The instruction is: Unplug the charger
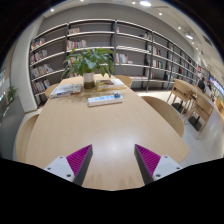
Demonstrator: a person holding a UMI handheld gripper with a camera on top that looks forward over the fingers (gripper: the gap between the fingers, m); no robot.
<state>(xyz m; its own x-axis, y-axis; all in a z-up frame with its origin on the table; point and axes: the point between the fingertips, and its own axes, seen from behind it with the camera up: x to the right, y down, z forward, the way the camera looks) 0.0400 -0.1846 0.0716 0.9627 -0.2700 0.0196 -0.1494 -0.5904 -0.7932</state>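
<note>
Now: gripper [111, 160] fingers wide apart, holding nothing | power strip [104, 99] on table [80, 130] beyond | plant [90, 62] behind

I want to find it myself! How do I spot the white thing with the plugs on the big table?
Find the round wooden table before the bookshelves. A leafy potted plant stands at its far side. Just in front of the plant lies the power strip, the only long, flat white bar there, far beyond the open gripper.
</note>
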